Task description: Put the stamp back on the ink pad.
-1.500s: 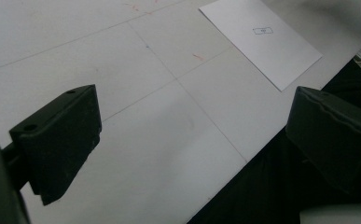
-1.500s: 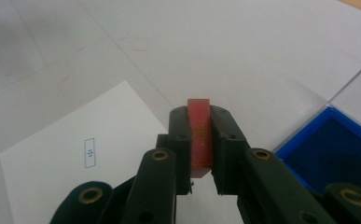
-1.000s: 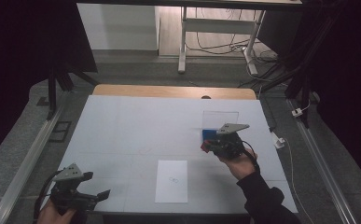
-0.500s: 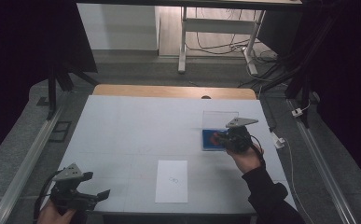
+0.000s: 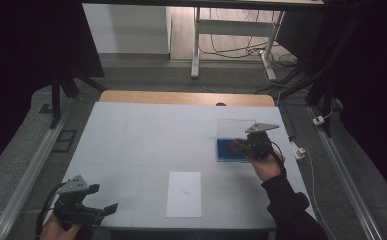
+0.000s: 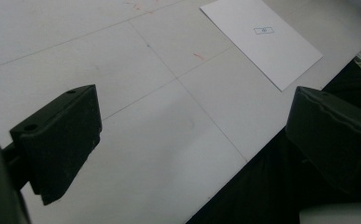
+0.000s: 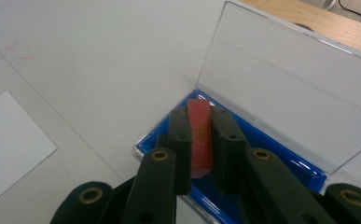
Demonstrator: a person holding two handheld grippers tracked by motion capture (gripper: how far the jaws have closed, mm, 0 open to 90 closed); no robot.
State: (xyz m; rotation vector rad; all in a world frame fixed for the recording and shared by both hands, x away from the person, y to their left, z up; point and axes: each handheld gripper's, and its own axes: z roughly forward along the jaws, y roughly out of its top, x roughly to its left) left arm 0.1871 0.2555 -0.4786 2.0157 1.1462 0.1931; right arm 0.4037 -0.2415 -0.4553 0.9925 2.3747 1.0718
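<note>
Red block (image 7: 200, 135) now over blue case (image 7: 262, 140)

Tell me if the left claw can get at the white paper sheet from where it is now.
Probably yes. The left claw hangs open at the table's near left corner, and only bare white tabletop lies between it and the white paper sheet. The right claw is busy away at the blue case.

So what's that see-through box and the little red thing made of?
The box's lid looks like hard clear plastic: you see the table through it, and its edges catch light. Its blue tray looks like glossy plastic too, with shiny streaks. The red piece, clamped in the right gripper, looks matte, maybe plastic or rubber; hard to tell.
</note>
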